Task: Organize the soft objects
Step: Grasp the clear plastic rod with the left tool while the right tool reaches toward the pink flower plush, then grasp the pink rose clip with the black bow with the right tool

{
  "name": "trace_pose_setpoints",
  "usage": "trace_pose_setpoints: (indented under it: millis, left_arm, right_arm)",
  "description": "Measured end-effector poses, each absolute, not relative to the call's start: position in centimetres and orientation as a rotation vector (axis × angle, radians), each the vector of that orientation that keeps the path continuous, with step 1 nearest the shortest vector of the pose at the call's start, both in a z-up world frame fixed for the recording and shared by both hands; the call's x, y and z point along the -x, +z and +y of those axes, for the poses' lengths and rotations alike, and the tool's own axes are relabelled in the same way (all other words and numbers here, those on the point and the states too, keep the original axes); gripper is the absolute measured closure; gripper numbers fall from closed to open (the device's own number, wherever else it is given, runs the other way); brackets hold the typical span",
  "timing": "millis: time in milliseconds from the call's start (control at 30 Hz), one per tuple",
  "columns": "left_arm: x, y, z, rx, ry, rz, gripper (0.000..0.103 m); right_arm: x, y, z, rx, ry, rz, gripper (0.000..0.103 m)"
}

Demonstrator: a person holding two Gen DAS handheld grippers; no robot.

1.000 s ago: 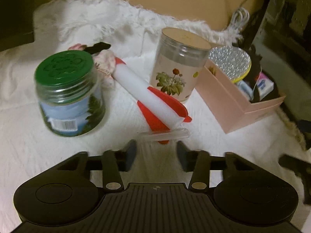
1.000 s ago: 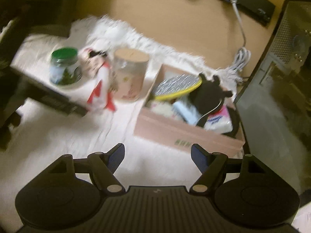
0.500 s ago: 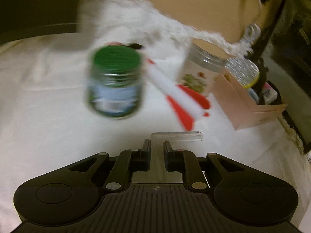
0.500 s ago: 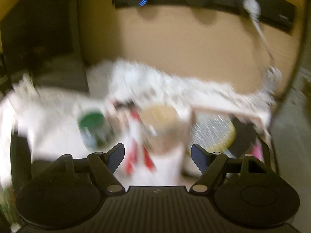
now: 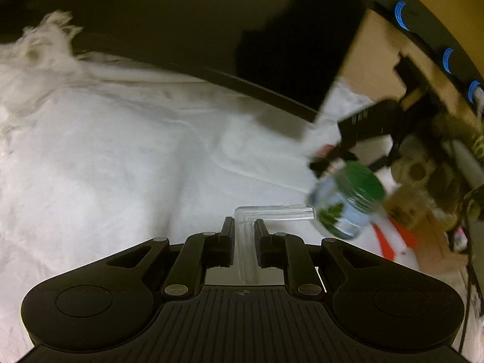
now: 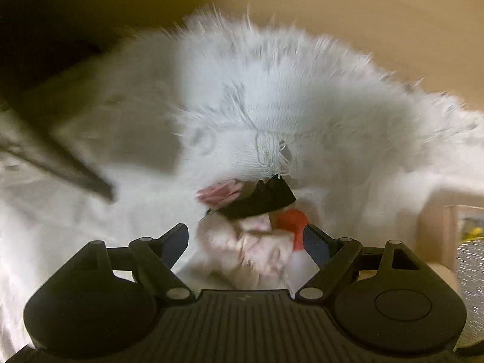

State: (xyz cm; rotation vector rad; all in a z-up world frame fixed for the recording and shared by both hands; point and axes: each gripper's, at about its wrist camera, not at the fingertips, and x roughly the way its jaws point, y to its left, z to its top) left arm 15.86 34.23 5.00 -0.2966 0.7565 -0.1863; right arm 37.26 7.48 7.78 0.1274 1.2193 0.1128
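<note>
Left wrist view: the left tongs (image 5: 244, 227) are closed on the stem of a clear L-shaped plastic piece (image 5: 273, 212), whose crossbar projects past the fingertips toward a green-lidded jar (image 5: 348, 204); the piece is lifted clear of the white fabric cover (image 5: 121, 157) spread over the surface beneath, whose nature (bed or counter) cannot be told. The right side of this view is blurred; a red-and-white soft item (image 5: 393, 242) lies just beyond the jar, and the other hand-held device shows dark above it. Right wrist view: the right tongs (image 6: 246, 239) stand wide, their jaws having just been opening, and point steeply down over a small soft toy (image 6: 242, 242) with a pink flower (image 6: 219, 193) and a black bow (image 6: 260, 201), lying near the fluffy fringe (image 6: 287, 90) at the far edge of the cover. The toy lies between the open fingers, but the pads do not appear to press on it. A pink box (image 6: 435, 233) stands at the right edge, just beside the toy. Judged progress: early; the toy and the red-and-white item remain outside the box, and neither is yet gripped.
</note>
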Motion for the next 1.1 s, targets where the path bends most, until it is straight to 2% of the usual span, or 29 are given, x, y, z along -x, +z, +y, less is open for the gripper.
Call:
trace_pose_setpoints:
  millis: [100,200,267,333,400,433,467,800,933,967,1033,1067,1100]
  left_arm:
    - [-16.3,4.4,35.1,0.315,-0.178,0.759,0.087]
    - [-17.2,3.5,34.9,0.316,-0.183,0.779,0.087]
    - [-17.7,2.9,34.7,0.321,-0.188,0.790,0.087]
    - [-18.1,2.6,34.2,0.323,-0.204,0.801,0.087]
    - [-18.4,2.4,33.4,0.312,-0.231,0.809,0.087]
    - [-18.6,2.3,33.0,0.308,-0.245,0.813,0.087]
    - [-18.7,2.3,32.7,0.306,-0.256,0.817,0.087]
    - [-19.1,1.9,31.8,0.340,-0.280,0.815,0.087]
    - [-19.4,1.8,32.2,0.350,-0.254,0.813,0.087]
    - [-19.4,1.8,32.3,0.352,-0.246,0.813,0.087]
    - [-19.6,1.7,32.4,0.349,-0.227,0.816,0.087]
    - [-19.6,1.7,32.5,0.345,-0.219,0.819,0.087]
    - [-19.6,1.7,32.5,0.340,-0.217,0.821,0.087]
  right_arm:
    - [-39.4,5.1,8.6,-0.066,0.044,1.263,0.010]
    - [-40.4,3.6,8.8,-0.016,0.013,1.272,0.009]
    - [-40.4,3.4,8.4,-0.039,0.014,1.270,0.014]
    - [-40.1,3.6,8.0,-0.056,0.022,1.256,0.030]
    - [-39.4,4.5,7.6,-0.048,0.047,1.235,0.068]
    - [-39.0,5.1,7.4,-0.042,0.068,1.227,0.079]
    - [-38.5,5.8,7.0,-0.050,0.100,1.219,0.096]
    - [-31.8,14.2,1.4,-0.201,0.171,1.031,0.097]
    - [-28.4,15.7,0.3,-0.194,0.222,1.011,0.095]
    - [-27.7,15.7,0.3,-0.189,0.255,1.032,0.090]
    - [-27.3,15.2,0.6,-0.202,0.317,1.072,0.067]
    - [-27.4,14.7,0.8,-0.210,0.319,1.080,0.050]
    - [-27.6,14.7,0.8,-0.207,0.306,1.072,0.042]
